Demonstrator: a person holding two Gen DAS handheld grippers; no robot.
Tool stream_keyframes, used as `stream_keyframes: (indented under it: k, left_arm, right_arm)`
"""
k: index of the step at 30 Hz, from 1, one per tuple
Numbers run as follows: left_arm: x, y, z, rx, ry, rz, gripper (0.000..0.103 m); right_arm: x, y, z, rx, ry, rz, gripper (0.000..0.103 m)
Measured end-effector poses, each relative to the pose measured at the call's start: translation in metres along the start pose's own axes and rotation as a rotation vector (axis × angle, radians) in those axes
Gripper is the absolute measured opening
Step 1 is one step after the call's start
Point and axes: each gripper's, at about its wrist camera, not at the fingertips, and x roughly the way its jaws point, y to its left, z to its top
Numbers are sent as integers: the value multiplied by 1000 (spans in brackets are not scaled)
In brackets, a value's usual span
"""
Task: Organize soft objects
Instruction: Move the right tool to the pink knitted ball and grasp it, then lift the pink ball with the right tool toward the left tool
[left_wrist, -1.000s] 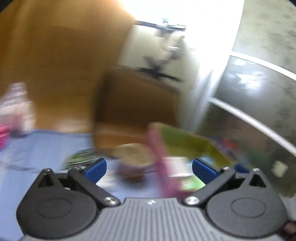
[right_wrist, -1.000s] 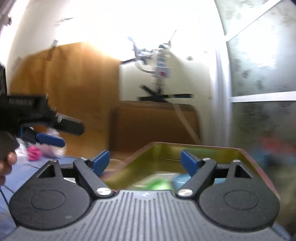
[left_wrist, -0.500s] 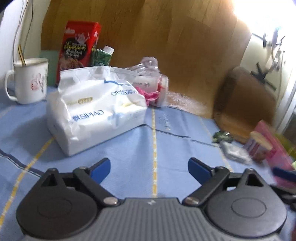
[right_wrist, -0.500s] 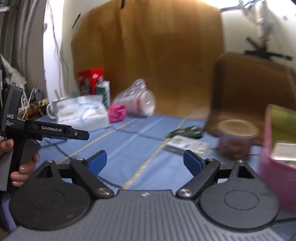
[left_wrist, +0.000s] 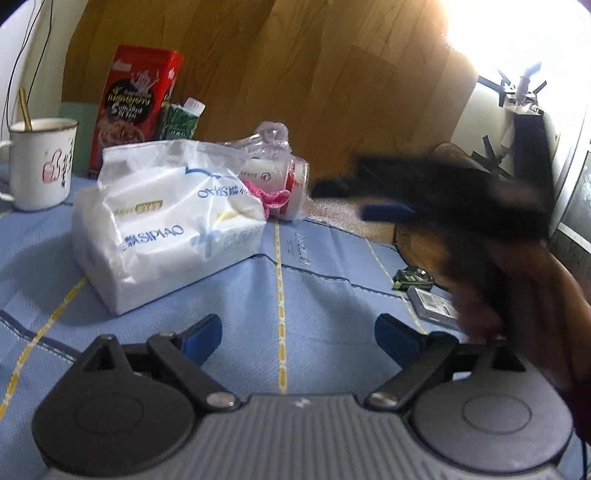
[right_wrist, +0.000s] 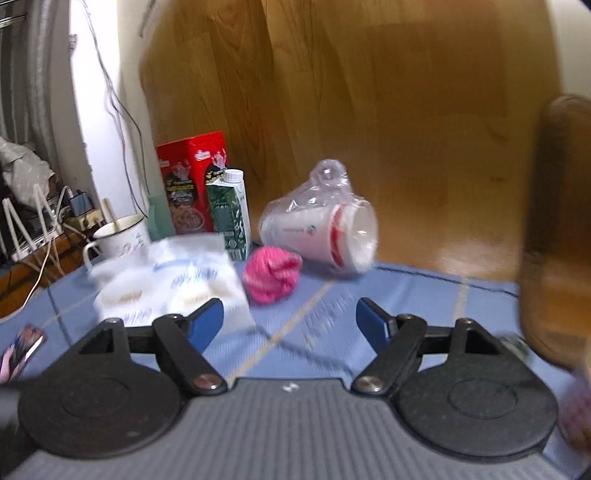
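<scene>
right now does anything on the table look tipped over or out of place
Yes: the stack of paper cups, wrapped in clear plastic, lies on its side near the wooden wall, its open end facing right. The pink knitted ball sits loose just in front of it.

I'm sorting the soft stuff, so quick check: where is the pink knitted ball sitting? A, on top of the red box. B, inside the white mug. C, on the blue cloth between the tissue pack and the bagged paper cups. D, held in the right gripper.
C: the pink knitted ball lies on the blue cloth, between the tissue pack and the bagged paper cups.
</scene>
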Motion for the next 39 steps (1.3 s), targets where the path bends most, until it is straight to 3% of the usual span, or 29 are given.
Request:
stream_keyframes:
  k: [4, 8, 10, 11, 12, 18, 25, 33, 39]
  left_arm:
    - [1, 1, 0, -4, 8, -5, 93]
    - [1, 0, 0, 2, 15, -10, 94]
    - [1, 1, 0, -1, 19, -12, 94]
    - [1, 2, 1, -4, 21, -13, 94]
    - [1, 3, 1, -9, 22, -14, 94]
    - [3, 6, 2, -22, 30, -15, 94]
    - [5, 7, 2, -29, 34, -4, 95]
    - [6, 6, 1, -32, 41, -8, 96]
    - [7, -2, -1, 8, 56, -67, 96]
  right_arm:
    - [58, -16, 27, 161, 79, 41, 79]
    - [101, -8, 30, 154, 155, 16, 79]
    - [117, 0, 24, 105, 210, 11, 69]
    - [119, 1, 20, 105, 217, 20, 57]
    - [118, 0, 19, 119, 207, 20, 57]
    - [85, -26, 9, 167, 161, -56, 55]
    - [24, -54, -16, 176, 144, -56, 55]
    - [-40, -40, -53, 100, 140, -6, 55]
    - [-96, -34, -90, 69, 133, 12, 55]
